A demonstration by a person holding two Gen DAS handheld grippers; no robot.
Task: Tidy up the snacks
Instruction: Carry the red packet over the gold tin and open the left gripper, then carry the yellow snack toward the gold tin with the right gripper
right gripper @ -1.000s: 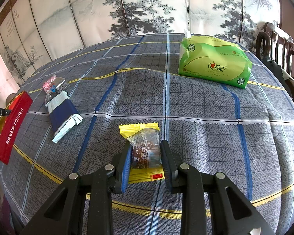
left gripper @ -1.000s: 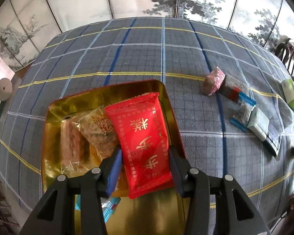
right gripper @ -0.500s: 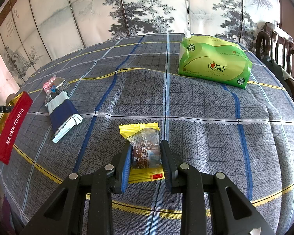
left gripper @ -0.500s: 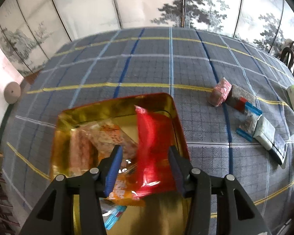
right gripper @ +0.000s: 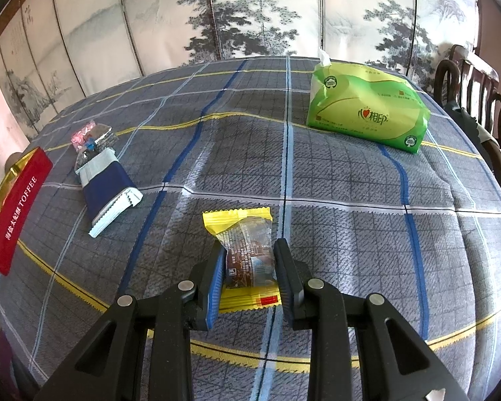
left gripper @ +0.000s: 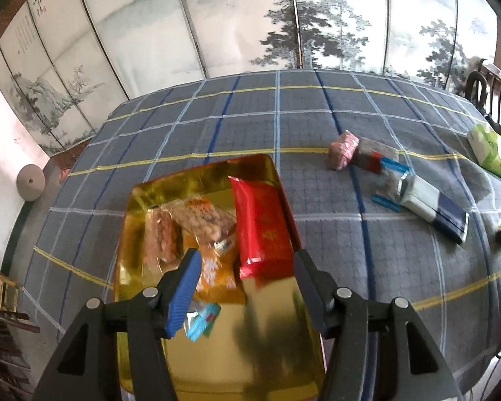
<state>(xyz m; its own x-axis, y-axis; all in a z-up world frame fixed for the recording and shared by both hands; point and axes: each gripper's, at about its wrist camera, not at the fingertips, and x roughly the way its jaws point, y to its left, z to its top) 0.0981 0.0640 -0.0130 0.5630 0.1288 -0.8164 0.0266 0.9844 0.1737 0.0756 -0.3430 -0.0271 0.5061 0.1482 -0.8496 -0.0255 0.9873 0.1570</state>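
Beside the gold tin, pink packet, green tissue pack

The left gripper is matte black plastic with angular, triangulated arms; round silver screws sit at the joints; one finger carries a ribbed blue pad; the right gripper matches, with silver screws and a ribbed blue pad.

Red packet released (into tin).
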